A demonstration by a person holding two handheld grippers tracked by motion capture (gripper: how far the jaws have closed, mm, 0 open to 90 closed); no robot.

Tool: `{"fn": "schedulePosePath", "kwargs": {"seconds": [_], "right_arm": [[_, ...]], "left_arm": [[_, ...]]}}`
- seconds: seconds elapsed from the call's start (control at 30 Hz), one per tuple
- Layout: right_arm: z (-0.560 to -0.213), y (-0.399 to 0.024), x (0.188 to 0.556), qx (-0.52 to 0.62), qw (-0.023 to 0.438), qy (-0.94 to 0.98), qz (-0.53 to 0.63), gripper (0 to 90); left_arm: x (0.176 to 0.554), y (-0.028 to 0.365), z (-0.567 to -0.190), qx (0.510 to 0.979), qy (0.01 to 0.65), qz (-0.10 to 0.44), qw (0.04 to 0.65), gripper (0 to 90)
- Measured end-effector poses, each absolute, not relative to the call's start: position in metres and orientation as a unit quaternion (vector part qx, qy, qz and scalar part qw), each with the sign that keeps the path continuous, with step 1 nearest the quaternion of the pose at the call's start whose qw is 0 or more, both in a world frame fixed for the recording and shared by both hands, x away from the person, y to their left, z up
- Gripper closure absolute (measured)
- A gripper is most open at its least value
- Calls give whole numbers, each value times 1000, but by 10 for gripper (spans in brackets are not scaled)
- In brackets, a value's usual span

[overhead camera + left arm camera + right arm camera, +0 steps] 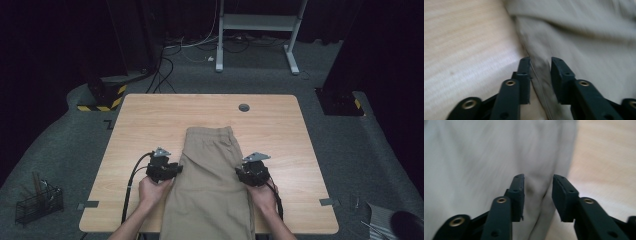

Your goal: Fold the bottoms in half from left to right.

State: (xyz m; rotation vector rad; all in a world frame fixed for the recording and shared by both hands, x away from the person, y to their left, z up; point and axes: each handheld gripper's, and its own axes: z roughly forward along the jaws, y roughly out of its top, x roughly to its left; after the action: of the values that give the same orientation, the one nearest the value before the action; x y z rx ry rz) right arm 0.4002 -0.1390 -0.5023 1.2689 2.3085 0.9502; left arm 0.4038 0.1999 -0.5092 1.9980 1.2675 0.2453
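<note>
Seen from above, a light wooden tabletop (150, 115) fills the middle of a dark room, and a pair of khaki trousers (212, 170) lies flat along its centre, waistband at the far end and legs running toward the near edge, where they hang slightly over. The garment looks folded lengthwise into one narrow strip.

On the left, a person's left hand (150, 190) holds the left gripper (176, 170) at the trousers' left edge, about halfway along. In the left gripper view its two black fingers (524, 72) stand apart, released, straddling the cloth's side seam where fabric meets bare wood; nothing is pinched between them. A black cable trails from it toward the near edge.

On the right, the right hand (262, 195) holds the right gripper (239, 175) at the matching spot on the trousers' right edge. In the right gripper view its fingers (517, 192) are likewise released, with a soft ridge of cloth rising in the gap between them, untouched by the pads as far as the blur allows.

Both grippers sit mirrored at the strip's two side edges, probably so the cloth can be taken evenly on both sides and folded across without skewing.

Farther off, a wire basket (37, 202) sits on the floor at the near left, and a white frame (257, 30) stands beyond the tabletop.
</note>
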Motion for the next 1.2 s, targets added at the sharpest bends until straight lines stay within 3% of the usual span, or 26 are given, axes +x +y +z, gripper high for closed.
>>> {"fn": "schedulePosePath", "kwargs": {"seconds": [0.1, 0.17, 0.27, 0.3, 0.4, 0.53, 0.57, 0.63, 0.77, 1.0, 1.2], "right_arm": [[-499, -135, 417, 465, 181, 795, 345, 575], [-499, -130, 429, 472, 172, 792, 347, 605], [-502, -120, 440, 458, 160, 806, 339, 863], [-502, -118, 442, 451, 170, 811, 333, 887], [-500, -128, 447, 470, 201, 793, 331, 896], [-505, -136, 452, 473, 185, 802, 316, 884], [-506, -134, 452, 470, 178, 808, 307, 847], [-505, -133, 449, 474, 173, 807, 307, 678], [-496, -138, 428, 471, 185, 794, 337, 586], [-494, -134, 363, 415, 170, 814, 370, 567], [-509, -126, 358, 406, 159, 832, 344, 570]], "left_arm": [[411, 195, -508, 783, 491, 99, 369, 700], [414, 192, -508, 786, 490, 100, 364, 754], [415, 193, -508, 786, 493, 95, 360, 870], [415, 194, -508, 789, 493, 96, 355, 887], [412, 203, -508, 793, 493, 99, 343, 899], [412, 206, -510, 790, 497, 95, 346, 892], [412, 206, -510, 789, 500, 96, 343, 861], [408, 205, -509, 788, 498, 110, 345, 686], [388, 199, -494, 798, 456, 131, 372, 527], [355, 174, -501, 833, 393, 108, 375, 429], [366, 168, -514, 832, 408, 113, 358, 425]]}}
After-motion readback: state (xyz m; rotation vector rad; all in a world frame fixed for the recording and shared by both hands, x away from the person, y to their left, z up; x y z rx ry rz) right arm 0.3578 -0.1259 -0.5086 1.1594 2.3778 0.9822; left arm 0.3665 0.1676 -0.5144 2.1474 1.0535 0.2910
